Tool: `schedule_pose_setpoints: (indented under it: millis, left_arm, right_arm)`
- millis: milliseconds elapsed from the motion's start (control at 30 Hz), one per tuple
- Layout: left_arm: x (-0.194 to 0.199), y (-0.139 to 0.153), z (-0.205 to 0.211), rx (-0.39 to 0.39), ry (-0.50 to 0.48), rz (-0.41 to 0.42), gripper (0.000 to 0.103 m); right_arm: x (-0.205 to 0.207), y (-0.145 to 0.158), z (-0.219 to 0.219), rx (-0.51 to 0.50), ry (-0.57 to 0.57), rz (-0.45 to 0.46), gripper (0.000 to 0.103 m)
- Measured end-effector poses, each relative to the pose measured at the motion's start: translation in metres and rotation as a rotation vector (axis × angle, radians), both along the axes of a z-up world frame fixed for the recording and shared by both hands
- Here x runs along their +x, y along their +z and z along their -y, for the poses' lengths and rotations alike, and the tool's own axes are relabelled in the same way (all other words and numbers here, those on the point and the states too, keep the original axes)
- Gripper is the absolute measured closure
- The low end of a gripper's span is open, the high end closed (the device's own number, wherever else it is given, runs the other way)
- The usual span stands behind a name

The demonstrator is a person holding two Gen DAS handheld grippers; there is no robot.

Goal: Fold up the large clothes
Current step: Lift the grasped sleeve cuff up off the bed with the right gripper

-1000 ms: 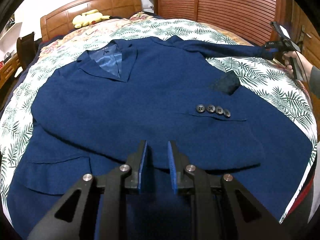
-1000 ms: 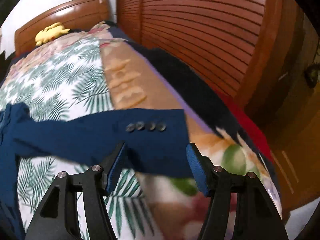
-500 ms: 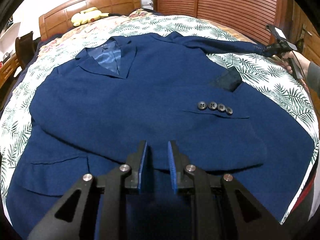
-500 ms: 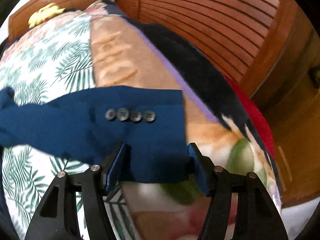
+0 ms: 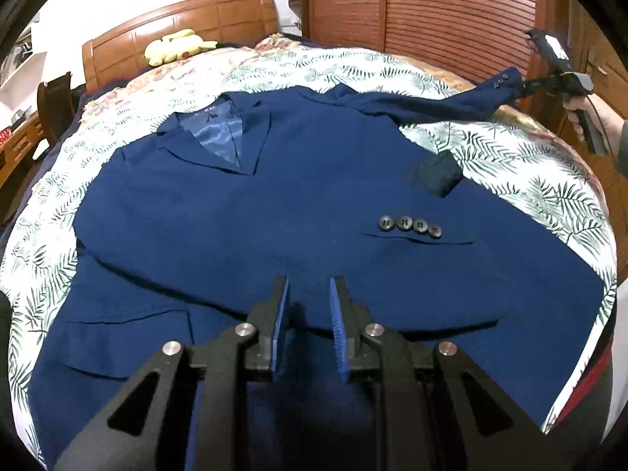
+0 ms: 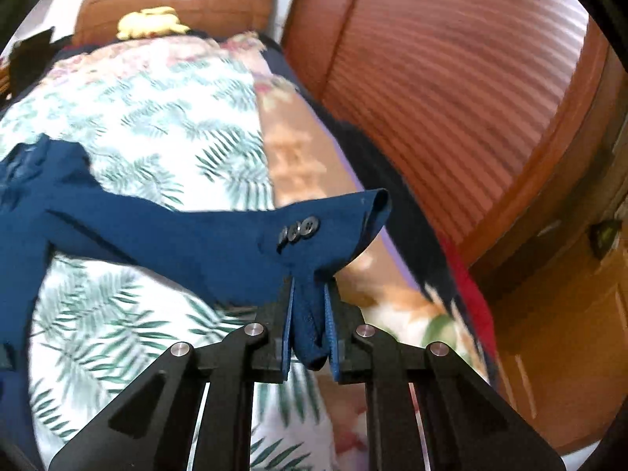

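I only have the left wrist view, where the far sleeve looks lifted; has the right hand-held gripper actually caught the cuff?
Observer: Yes. The right hand-held gripper is closing, with a fold of the sleeve bunched between its jaws.
Operator: Where do the cuff buttons sit against that grip?
Observer: The cuff buttons lie just beyond the grip, outside the pinch.
Operator: Is the cuff end lying flat?
Observer: No, the cuff end curls open past the grip.
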State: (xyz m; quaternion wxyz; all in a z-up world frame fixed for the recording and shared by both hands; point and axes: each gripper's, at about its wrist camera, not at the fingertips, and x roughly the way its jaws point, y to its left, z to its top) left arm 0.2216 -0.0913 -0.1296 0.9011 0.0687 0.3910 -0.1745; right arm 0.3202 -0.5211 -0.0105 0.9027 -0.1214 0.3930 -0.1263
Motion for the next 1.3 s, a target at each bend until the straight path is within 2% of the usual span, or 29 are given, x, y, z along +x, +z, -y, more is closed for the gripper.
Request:
schedule_pose_setpoints:
  millis: [233,733,1100,1300]
  left_arm:
    - [-0.013,0.016,-0.018,-0.042,0.021,0.04,0.085]
    - [-0.029,0.038,-0.045,-0.08,0.057,0.102,0.085]
    - [-0.038,0.047,-0.074,-0.093,0.096,0.131,0.085]
    - [-0.045,0.05,-0.092,-0.085,0.122,0.14,0.085]
  right_arm:
    - [-0.023,0.044,-0.064,-0.031,0.105,0.061,0.092]
    - [-0.056,0.073,-0.176,-0.048,0.287,0.088,0.092]
    - [-0.077,0.126,-0.28,-0.064,0.436,0.217,0.092]
    - [-0.084,0.135,-0.334,-0.028,0.547,0.251,0.092]
